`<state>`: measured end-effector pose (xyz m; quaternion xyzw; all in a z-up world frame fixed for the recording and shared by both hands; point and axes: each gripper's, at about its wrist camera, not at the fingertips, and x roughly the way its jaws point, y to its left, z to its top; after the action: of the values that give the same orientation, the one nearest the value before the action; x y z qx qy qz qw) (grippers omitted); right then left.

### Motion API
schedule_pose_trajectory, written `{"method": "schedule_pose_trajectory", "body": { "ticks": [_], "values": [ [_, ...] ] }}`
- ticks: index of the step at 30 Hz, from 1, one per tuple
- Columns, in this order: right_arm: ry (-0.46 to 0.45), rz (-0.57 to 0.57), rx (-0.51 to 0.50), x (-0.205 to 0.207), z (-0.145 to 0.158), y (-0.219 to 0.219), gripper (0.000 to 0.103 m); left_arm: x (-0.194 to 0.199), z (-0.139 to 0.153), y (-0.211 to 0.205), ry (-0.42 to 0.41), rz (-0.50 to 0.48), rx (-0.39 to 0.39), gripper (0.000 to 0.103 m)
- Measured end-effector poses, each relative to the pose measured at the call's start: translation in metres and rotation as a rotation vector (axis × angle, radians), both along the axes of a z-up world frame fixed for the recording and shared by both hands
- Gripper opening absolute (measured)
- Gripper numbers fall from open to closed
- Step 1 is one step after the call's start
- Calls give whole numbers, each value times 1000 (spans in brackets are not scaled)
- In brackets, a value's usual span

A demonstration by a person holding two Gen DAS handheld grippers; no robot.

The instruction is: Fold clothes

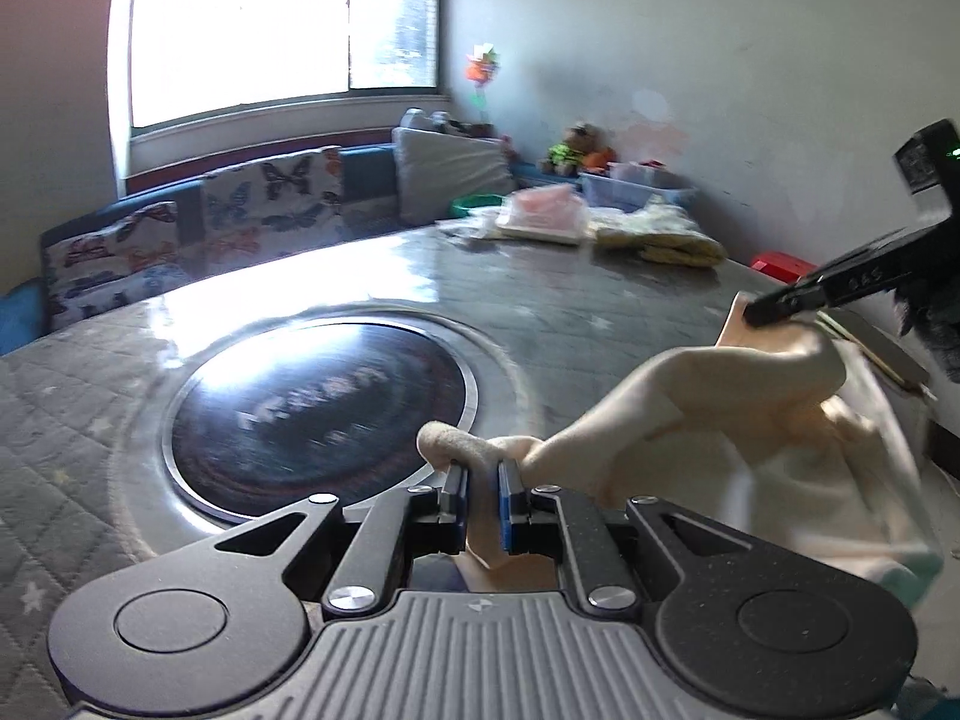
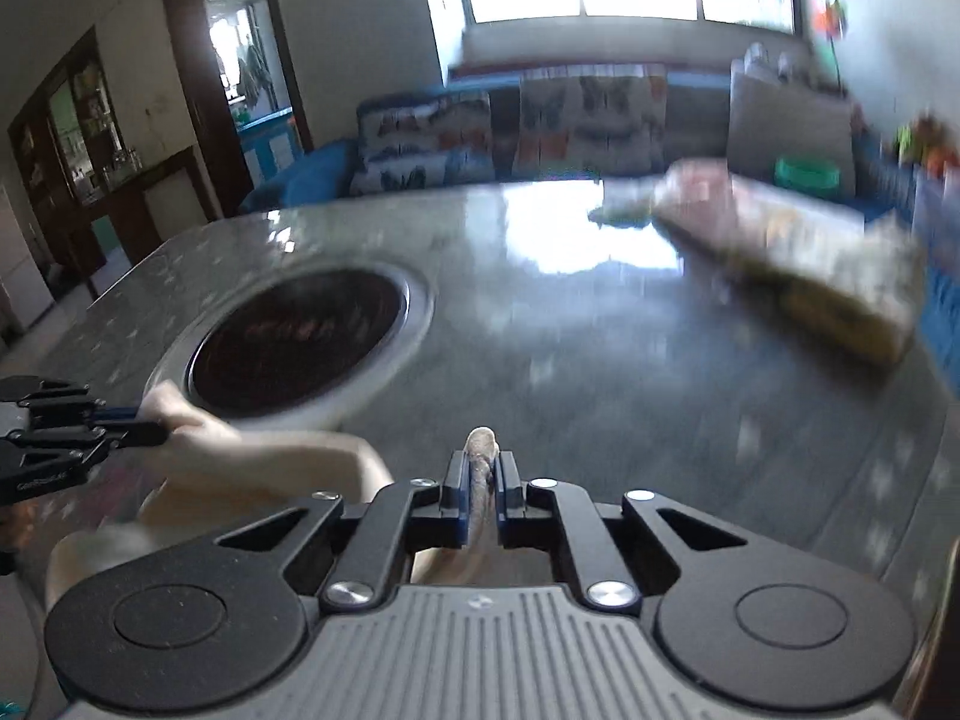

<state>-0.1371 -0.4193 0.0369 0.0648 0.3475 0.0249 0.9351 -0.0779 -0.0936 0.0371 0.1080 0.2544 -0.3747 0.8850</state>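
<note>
A cream-coloured garment [image 1: 738, 402] hangs stretched between my two grippers above the grey table [image 1: 540, 300]. My left gripper [image 1: 482, 480] is shut on one edge of it, with a fold of cloth sticking out past the blue pads. My right gripper [image 2: 480, 468] is shut on another edge. In the left wrist view the right gripper [image 1: 762, 311] pinches the cloth at the right. In the right wrist view the left gripper [image 2: 156, 429] holds the garment [image 2: 270, 456] at the left. The right wrist view is blurred.
A round dark inset plate [image 1: 318, 414] with a metal rim sits in the table, also in the right wrist view [image 2: 300, 336]. Folded clothes [image 1: 600, 219] are piled at the table's far side. A butterfly-print sofa [image 1: 198, 228] stands behind, under a window.
</note>
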Motion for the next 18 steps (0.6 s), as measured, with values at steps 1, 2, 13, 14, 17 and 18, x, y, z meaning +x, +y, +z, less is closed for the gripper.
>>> {"method": "schedule_pose_trajectory", "body": {
  "ticks": [1, 2, 13, 14, 17, 18],
  "values": [
    [-27, 0, -20, 9, 7, 2, 7, 5, 2, 2, -5, 21, -1, 11],
    [-45, 1, -37, 16, 12, 4, 7, 10, 3, 4, -9, 41, -3, 11],
    [-63, 28, -102, 116, 2, 37, 6, 75, 7, 26, -26, 194, 69, 5],
    [-58, 32, -105, 124, -2, 40, 6, 81, 4, 28, -35, 214, 86, 4],
    [-39, 45, -107, 148, -12, 49, 6, 109, 0, 36, 10, 264, 86, 3],
    [-25, 51, -110, 155, -15, 52, 6, 117, -1, 41, 50, 274, 69, 3]
  ]
}}
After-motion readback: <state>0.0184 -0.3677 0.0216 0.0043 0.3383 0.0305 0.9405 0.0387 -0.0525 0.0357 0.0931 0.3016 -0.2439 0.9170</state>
